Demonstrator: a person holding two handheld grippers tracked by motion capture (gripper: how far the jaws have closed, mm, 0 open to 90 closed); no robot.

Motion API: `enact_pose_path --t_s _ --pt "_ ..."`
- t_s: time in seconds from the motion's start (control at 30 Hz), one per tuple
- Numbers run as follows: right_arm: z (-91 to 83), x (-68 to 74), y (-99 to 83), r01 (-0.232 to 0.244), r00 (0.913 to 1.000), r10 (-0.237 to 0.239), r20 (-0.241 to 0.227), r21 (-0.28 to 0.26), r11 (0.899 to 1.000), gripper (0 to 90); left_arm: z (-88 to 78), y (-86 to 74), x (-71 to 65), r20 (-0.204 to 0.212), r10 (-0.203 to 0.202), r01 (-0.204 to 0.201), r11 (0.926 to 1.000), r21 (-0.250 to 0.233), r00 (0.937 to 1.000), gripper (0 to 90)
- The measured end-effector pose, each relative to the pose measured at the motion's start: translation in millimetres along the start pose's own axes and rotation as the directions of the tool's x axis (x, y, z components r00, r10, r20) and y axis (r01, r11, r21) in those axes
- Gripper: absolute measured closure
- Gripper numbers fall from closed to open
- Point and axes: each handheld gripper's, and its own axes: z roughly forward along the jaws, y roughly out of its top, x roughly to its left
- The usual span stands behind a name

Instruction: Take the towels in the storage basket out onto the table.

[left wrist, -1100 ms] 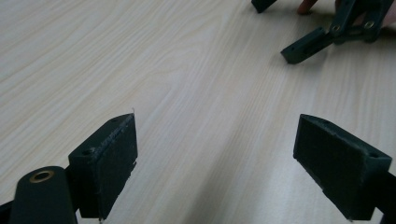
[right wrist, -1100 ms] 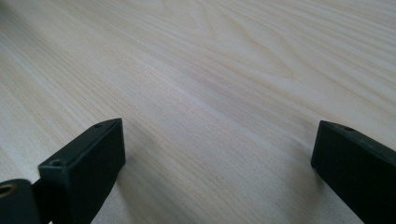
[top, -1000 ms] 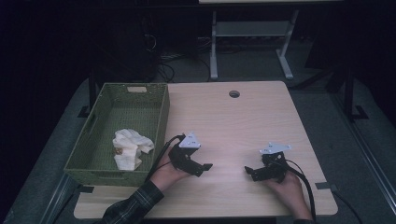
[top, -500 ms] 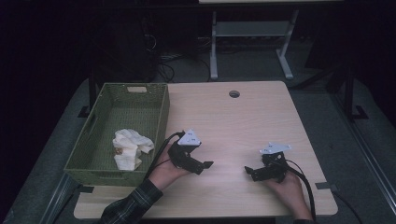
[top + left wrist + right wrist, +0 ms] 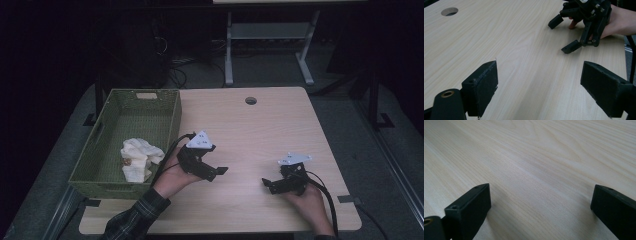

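Both grippers are held low over the wooden table [image 5: 280,125], and neither carries anything. The left gripper [image 5: 216,172] is seen with its jaws spread wide in the left gripper view, bare tabletop lying between them; the right gripper [image 5: 268,183] is likewise seen with its jaws well apart in the right gripper view, with nothing but wood grain in the gap. The two are pointed roughly toward each other across the near middle of the table, which suggests a resting posture, judged to be either the end of a drop-off or the pause ahead of a pick-up. The nearest thing to them is the white cloth [image 5: 136,158], which is found crumpled inside the green woven basket [image 5: 172,117] at the table's left edge, toward the basket's near end and just beside the left hand [image 5: 172,176], though apart from it. The cloth is bunched into a lump, so a clear facing cannot be told; its longer extent appears to run roughly along the basket's length, from near to far. A round hole [image 5: 251,100] is seen at the table's far edge.
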Motion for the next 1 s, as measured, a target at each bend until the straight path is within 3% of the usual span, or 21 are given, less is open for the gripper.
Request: enact_pose_path --t_s 0.2,0.63,0.87,1.0 --pt "0.0 -0.1 -0.1 0.001 1.0000 -0.001 0.001 -0.001 1.000 2.5 -4.3 4.9 6.2 0.014 0.003 -0.003 1.0000 -0.002 0.9999 13.8" --pt "1.0 0.5 1.1 -0.001 1.0000 0.001 0.002 0.000 1.000 2.5 -24.5 12.1 17.6 0.001 0.019 -0.018 0.9995 -0.024 0.9998 14.2" --pt "1.2 0.7 1.3 -0.002 1.0000 0.002 0.002 0.000 1.000 2.5 -49.0 12.7 29.5 -0.040 0.000 -0.002 0.9984 -0.056 0.9992 14.1" --pt "1.2 0.7 1.3 -0.002 1.0000 0.002 0.002 0.000 1.000 2.5 -60.3 11.0 36.0 -0.054 -0.009 0.006 0.9988 -0.048 0.9985 14.1"
